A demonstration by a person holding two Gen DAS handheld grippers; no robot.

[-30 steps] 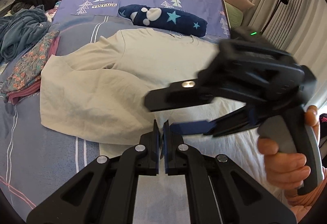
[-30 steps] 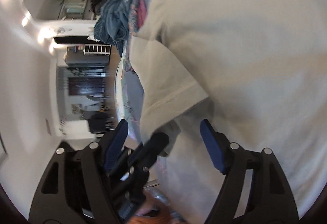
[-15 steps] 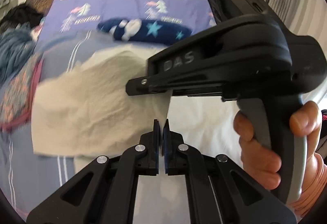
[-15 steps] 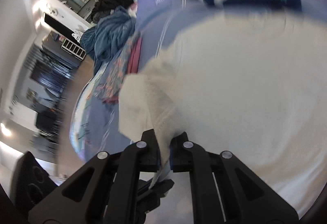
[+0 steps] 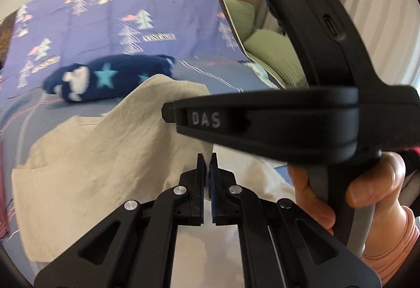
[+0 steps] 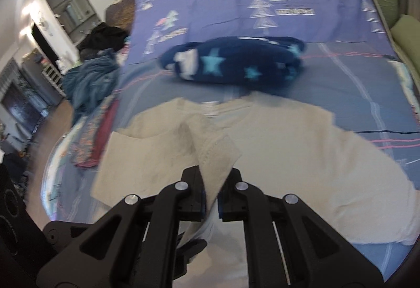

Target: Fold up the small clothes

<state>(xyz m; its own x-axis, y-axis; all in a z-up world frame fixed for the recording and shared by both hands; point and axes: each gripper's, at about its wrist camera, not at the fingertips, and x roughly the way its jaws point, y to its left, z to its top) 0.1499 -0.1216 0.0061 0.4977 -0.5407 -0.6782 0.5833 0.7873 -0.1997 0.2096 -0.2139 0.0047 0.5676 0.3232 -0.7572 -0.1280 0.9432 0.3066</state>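
Far left on the bed [image 6: 341,83] sits a heap of unfolded clothes [image 6: 92,80]: one teal bundle, one dark, plus a floral piece. Then the one cream t-shirt [image 6: 302,169], lying crosswise ahead of both grippers, neck toward the single navy star blanket [image 6: 236,62]. Left gripper [image 5: 207,164] is clamped on its lifted edge, and so is the right gripper [image 6: 212,190], on a hemmed corner. They're side by side, so I'd guess the fold goes forward over the body.
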